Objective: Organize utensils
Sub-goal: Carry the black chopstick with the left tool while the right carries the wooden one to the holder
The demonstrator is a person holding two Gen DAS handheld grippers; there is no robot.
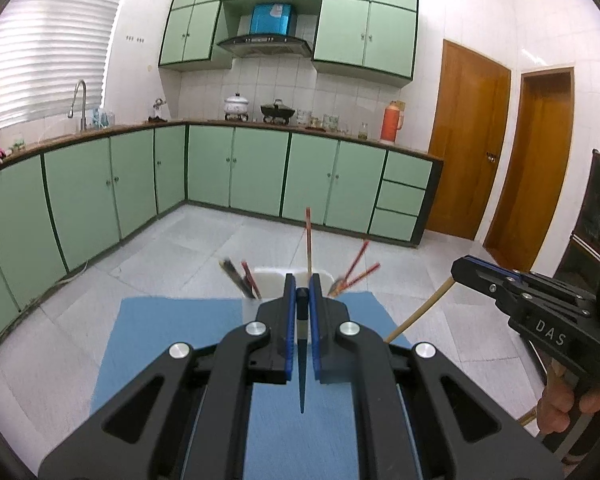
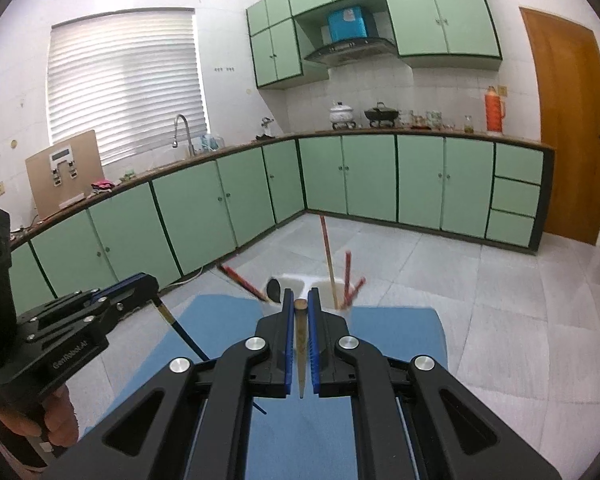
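My left gripper (image 1: 302, 280) is shut on a dark chopstick (image 1: 302, 380) whose blue tip points back toward the camera. Just beyond it stands a white utensil holder (image 1: 272, 276) with several red chopsticks (image 1: 309, 240) leaning in it. At the right, my right gripper (image 1: 458, 270) is shut on a tan wooden chopstick (image 1: 420, 314). In the right wrist view, the right gripper (image 2: 300, 294) clamps that wooden chopstick (image 2: 301, 352) in front of the holder (image 2: 296, 280), which also contains a black spoon (image 2: 275, 290). The left gripper (image 2: 150, 284) holds the dark chopstick (image 2: 184, 334) at the left.
A blue mat (image 1: 172, 336) lies under the holder and both grippers. Green kitchen cabinets (image 1: 256, 168) line the far walls, with pots and a red flask (image 1: 391, 122) on the counter. Wooden doors (image 1: 468, 140) stand at the right.
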